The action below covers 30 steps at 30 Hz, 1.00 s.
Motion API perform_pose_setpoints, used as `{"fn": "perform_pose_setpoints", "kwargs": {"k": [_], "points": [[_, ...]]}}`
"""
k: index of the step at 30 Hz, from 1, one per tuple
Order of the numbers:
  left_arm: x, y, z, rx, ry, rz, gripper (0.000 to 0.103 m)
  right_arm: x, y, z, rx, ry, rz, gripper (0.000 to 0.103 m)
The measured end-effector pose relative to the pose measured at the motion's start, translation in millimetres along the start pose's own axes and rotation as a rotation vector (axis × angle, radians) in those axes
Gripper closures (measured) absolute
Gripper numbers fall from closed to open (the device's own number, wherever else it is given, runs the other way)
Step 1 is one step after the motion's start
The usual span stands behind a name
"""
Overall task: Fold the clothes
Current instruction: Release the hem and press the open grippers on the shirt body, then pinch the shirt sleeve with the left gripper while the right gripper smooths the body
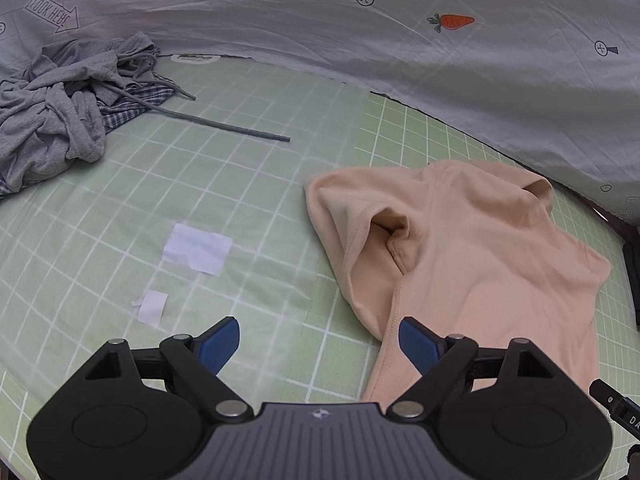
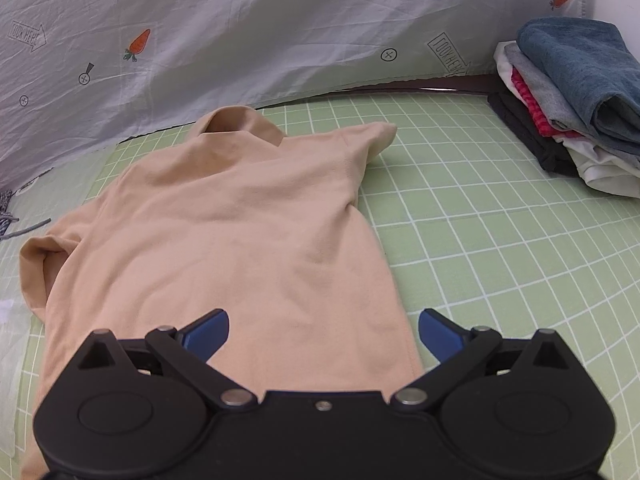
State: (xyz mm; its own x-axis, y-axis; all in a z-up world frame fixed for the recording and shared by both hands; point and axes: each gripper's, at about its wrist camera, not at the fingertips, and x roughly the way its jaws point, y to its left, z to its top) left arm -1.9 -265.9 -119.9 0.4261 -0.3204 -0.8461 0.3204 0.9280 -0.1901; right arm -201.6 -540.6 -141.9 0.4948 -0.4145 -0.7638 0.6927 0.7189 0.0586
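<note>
Since both tongs are spread and empty, the peach shirt point(image 2: 240, 220) lies flat on the green mat point(image 2: 500, 240) | soft, limp (slides easily) | I'd pinch the hem corners.

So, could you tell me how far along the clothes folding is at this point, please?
Done: a stack of folded clothes sits at the mat's far right corner. In hand: the peach shirt lies spread flat on the green grid mat, not yet folded; the left gripper and right gripper are both open and hold nothing. Left: folding that shirt, then the crumpled grey pile.
</note>
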Motion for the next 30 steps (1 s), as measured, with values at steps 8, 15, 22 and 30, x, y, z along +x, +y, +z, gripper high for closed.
{"fn": "perform_pose_setpoints", "kwargs": {"k": [8,15,22,30], "points": [[59.3,-7.8,27.5,0.025,0.117,-0.071,0.05,36.4,-1.1,23.8,0.061,0.046,-0.064,0.001],[82.8,5.2,30.7,-0.009,0.146,-0.063,0.089,45.8,3.3,7.8,0.038,0.128,-0.075,0.001],[58.7,25.9,52.4,-0.051,0.009,-0.012,0.099,50.3,9.0,6.6,0.018,0.153,-0.086,0.001],[7.9,22.3,94.9,-0.036,-0.228,0.053,0.099,48.1,-5.4,5.5,0.044,0.15,-0.101,0.001]]}}
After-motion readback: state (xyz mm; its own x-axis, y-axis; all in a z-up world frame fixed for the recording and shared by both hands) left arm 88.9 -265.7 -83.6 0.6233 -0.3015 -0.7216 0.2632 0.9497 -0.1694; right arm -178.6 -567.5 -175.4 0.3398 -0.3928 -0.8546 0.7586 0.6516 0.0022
